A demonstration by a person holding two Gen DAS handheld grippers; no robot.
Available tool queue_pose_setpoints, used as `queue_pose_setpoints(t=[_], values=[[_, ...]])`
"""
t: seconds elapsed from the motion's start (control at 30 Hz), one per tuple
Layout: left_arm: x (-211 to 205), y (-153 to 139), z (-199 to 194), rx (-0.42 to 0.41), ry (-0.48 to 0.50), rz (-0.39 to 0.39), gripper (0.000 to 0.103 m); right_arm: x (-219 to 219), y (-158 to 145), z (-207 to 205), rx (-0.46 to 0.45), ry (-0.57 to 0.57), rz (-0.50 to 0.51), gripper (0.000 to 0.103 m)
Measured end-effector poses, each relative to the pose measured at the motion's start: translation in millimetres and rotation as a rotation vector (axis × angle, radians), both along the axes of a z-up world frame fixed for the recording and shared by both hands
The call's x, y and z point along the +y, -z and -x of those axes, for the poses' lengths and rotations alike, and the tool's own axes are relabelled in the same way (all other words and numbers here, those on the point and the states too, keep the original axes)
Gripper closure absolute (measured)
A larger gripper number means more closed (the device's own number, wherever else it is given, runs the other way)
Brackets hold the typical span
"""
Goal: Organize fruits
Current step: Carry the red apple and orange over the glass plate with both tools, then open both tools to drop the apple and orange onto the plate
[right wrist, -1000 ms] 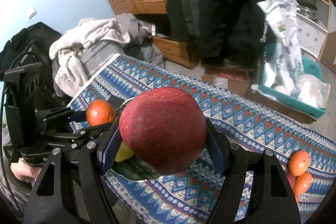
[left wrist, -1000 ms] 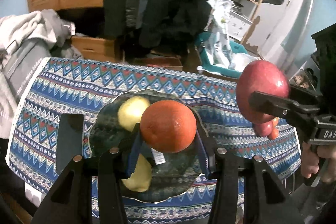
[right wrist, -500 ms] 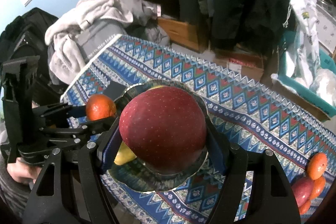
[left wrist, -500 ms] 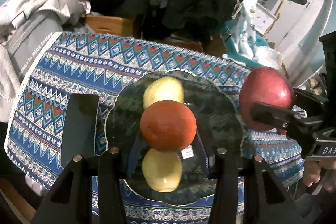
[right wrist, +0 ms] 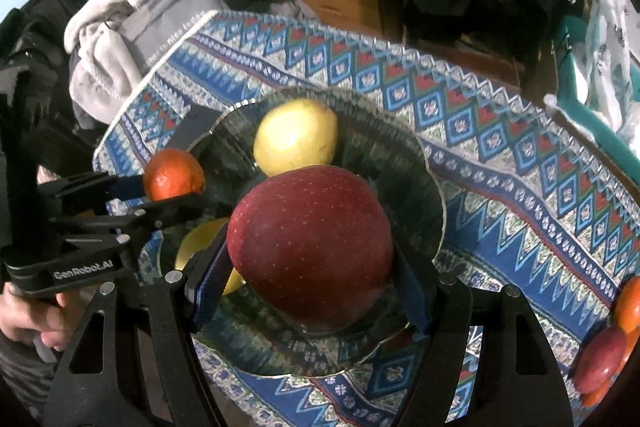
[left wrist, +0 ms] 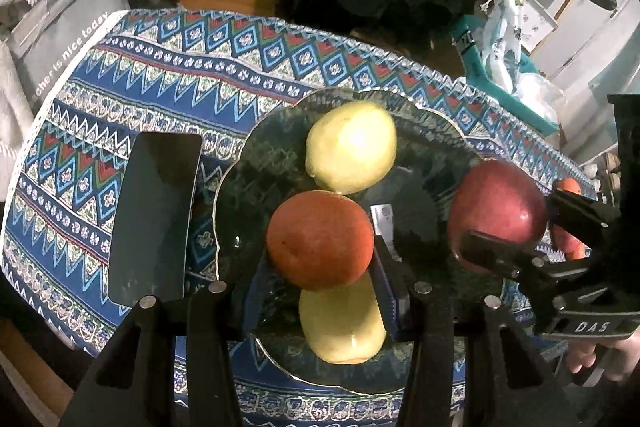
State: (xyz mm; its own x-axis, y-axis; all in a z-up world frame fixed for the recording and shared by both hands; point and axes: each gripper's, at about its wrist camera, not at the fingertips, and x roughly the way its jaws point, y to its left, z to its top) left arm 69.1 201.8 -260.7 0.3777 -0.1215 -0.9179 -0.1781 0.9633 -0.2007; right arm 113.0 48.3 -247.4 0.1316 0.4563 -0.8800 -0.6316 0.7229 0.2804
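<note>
My left tongs (left wrist: 320, 267) clamp a round orange (left wrist: 319, 239) above the dark green scalloped glass plate (left wrist: 436, 143). My right tongs (right wrist: 310, 291) clamp a big red apple (right wrist: 310, 247) over it; a yellow pear (left wrist: 351, 146) lies at 12 o'clock

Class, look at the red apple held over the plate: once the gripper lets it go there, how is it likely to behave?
The red apple is round and smooth, so it may roll on release. The plate looks glossy and shallow, so it would probably offer little grip. The two yellow fruits already there could stop it or get nudged.
</note>
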Motion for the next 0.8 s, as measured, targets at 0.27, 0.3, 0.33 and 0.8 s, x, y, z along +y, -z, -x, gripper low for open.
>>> queue_pose_setpoints(t=[0.27, 0.3, 0.33, 0.8], values=[[-2, 16, -1, 0.048, 0.0, 0.011, 0.054, 2, 24, 3, 0.022, -0.035, 0.057, 0.029], [-2, 16, -1, 0.051, 0.001, 0.009, 0.054, 0, 27, 3, 0.026, -0.034, 0.064, 0.029], [-2, 16, -1, 0.052, 0.0, 0.01, 0.054, 0, 29, 3, 0.028, -0.033, 0.067, 0.029], [-17, 12, -1, 0.059, 0.044, -0.046, 0.042, -6, 27, -1, 0.048, -0.031, 0.029, 0.029]])
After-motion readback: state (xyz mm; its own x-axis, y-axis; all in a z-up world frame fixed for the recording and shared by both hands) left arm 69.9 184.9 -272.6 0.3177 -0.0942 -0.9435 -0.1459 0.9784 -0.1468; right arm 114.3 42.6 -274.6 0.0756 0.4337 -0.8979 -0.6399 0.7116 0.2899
